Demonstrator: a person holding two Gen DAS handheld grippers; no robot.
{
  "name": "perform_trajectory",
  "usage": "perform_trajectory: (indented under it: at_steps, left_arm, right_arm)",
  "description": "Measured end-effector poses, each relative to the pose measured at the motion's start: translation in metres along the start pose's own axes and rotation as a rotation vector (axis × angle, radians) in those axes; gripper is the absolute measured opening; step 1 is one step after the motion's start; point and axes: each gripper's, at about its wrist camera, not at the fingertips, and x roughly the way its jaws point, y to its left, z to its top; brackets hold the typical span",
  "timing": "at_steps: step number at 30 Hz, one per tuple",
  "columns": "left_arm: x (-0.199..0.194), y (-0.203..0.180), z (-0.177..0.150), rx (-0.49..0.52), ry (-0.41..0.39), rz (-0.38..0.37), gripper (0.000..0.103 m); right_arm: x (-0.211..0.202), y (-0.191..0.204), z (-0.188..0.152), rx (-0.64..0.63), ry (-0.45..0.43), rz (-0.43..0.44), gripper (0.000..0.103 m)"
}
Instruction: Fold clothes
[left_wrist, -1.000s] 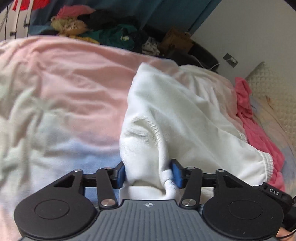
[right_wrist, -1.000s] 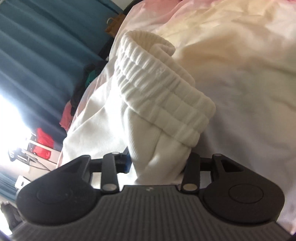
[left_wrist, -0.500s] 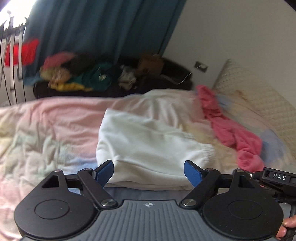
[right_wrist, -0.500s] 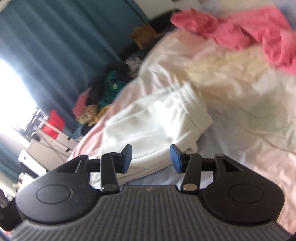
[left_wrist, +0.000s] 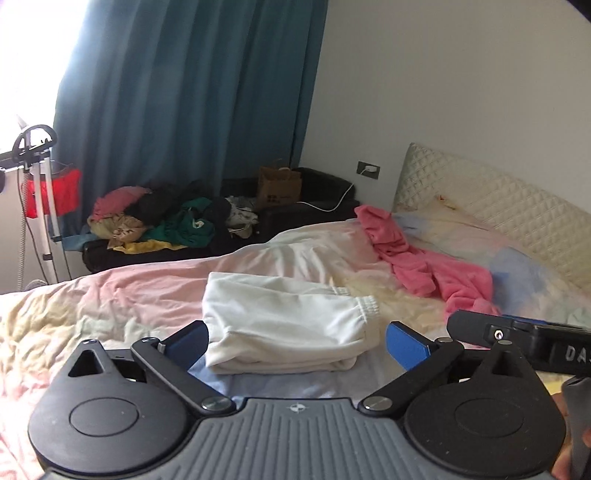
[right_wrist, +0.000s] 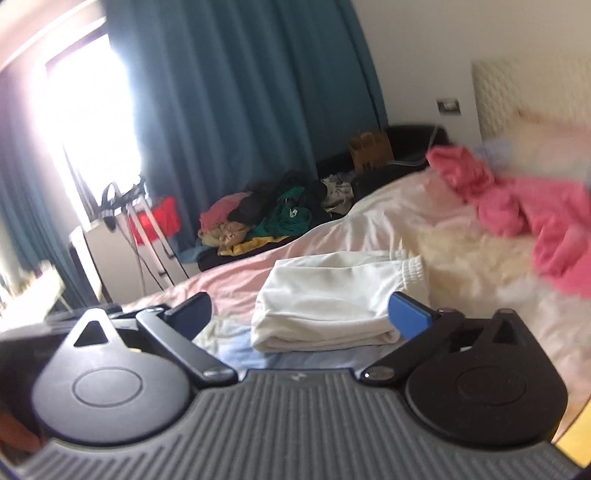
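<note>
On the bed (left_wrist: 110, 295), near the middle, the white pants (left_wrist: 288, 325) are lying folded in a soft, thick bundle with a ribbed cuff on the right. Both the left hand-held gripper (left_wrist: 297, 341) and the right hand-held gripper (right_wrist: 301, 314) are hanging wide apart, gripping nothing. Next, I think, comes the fluffy pink top (left_wrist: 424, 262) far right; picking it by its edges should work best.
</note>
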Motion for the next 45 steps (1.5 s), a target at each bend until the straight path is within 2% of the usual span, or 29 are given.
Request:
perform_trajectory:
  at_steps: [4, 6, 10, 15, 21, 31, 39, 45]
  left_arm:
    - [-0.017, 0.012, -0.018, -0.047, -0.009, 0.022, 0.103]
    - [-0.025, 0.017, -0.028, -0.029, -0.023, 0.058, 0.103]
    - [-0.035, 0.022, -0.045, -0.014, -0.023, 0.081, 0.103]
    - [-0.045, 0.024, -0.063, 0.009, -0.052, 0.067, 0.103]
    - [-0.045, 0.020, -0.080, 0.040, -0.082, 0.111, 0.102]
    - [-0.033, 0.038, -0.097, 0.012, -0.095, 0.142, 0.102]
    - [-0.030, 0.056, -0.097, -0.015, -0.128, 0.186, 0.102]
    - [-0.027, 0.059, -0.101, -0.026, -0.119, 0.173, 0.102]
  right_arm:
    - [-0.018, 0.010, -0.016, -0.019, -0.033, 0.013, 0.103]
    - [-0.026, 0.013, -0.025, -0.025, -0.064, 0.003, 0.103]
    - [-0.032, 0.016, -0.048, -0.015, -0.110, -0.021, 0.103]
    - [-0.029, 0.023, -0.074, -0.008, -0.110, -0.028, 0.103]
    - [-0.026, 0.037, -0.100, -0.090, -0.156, -0.060, 0.103]
    - [-0.013, 0.043, -0.110, -0.131, -0.186, -0.076, 0.103]
    - [0.008, 0.043, -0.121, -0.111, -0.168, -0.115, 0.103]
    - [0.012, 0.040, -0.122, -0.086, -0.168, -0.126, 0.103]
